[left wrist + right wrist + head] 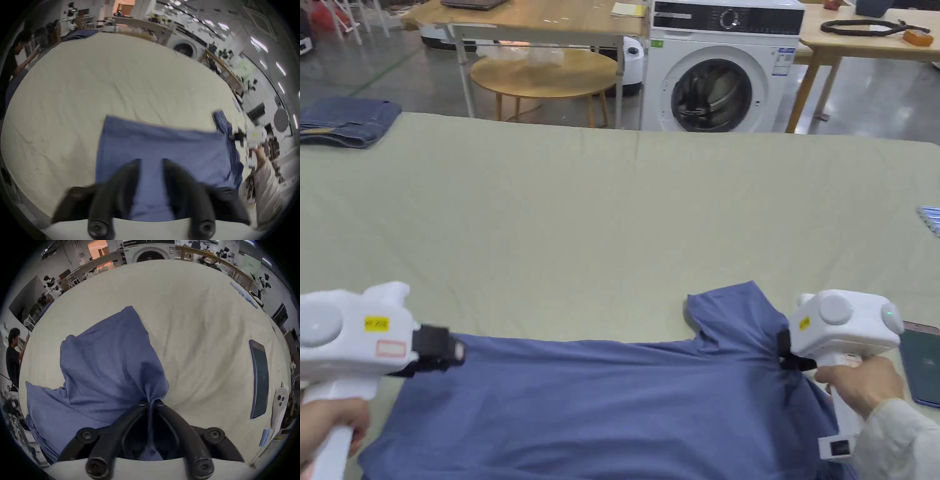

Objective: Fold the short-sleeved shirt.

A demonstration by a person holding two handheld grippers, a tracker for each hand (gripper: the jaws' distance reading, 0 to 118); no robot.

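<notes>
A blue short-sleeved shirt (612,406) lies spread across the near edge of the pale cloth-covered table (612,219). One sleeve (731,312) sticks up toward the far side at its right end. My left gripper (456,353) is at the shirt's left end. In the left gripper view its jaws (151,160) stand apart over the blue cloth (162,142), which shows between them. My right gripper (784,359) is at the sleeve's base. In the right gripper view it (151,403) is shut on a bunched pinch of the shirt (105,369), which pulls into folds.
A dark phone (922,369) lies on the table just right of the right gripper. Folded jeans (344,122) sit at the far left corner, and a striped item (930,219) at the right edge. A washing machine (715,69) and wooden tables stand beyond. A person (13,353) stands off to the left.
</notes>
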